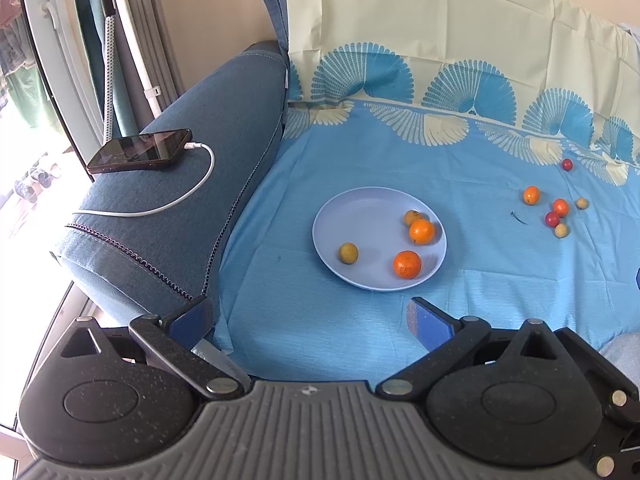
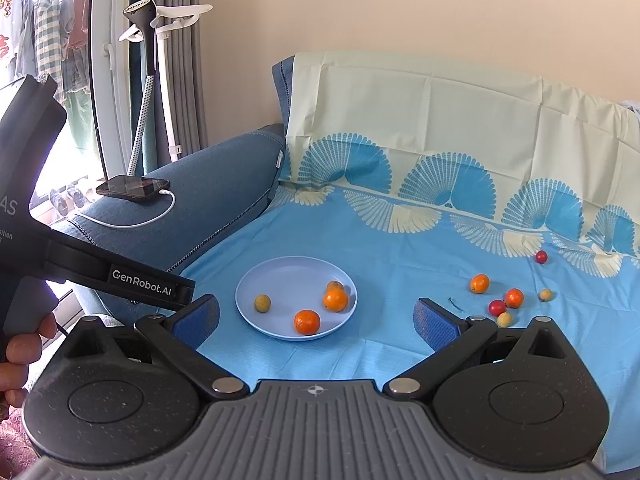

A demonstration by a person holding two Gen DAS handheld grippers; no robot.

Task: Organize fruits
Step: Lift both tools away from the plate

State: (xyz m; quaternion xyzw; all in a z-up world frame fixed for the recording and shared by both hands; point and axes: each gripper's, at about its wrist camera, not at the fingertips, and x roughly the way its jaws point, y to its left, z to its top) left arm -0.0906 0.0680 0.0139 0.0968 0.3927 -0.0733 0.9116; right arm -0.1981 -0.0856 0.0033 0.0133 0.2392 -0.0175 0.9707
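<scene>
From your right wrist view, the left gripper's body (image 2: 36,184) enters at nine o'clock and is cut by the picture's edge, so its printed words read only in part and its fingers stay hidden. Your hand (image 2: 24,344) is also cut there; you see only some fingers. In the plate (image 2: 256,280), the yellow-brown fruit (image 2: 334,285) sits partly behind an orange (image 2: 335,299). At three o'clock, one pale fruit (image 2: 505,319) is partly covered by the right gripper's linkage. In the left wrist view, a dark blue thing (image 1: 637,276) at three o'clock is cut off and cannot be identified. The small dark scrap (image 1: 519,218) on the cloth is too small to tell.
</scene>
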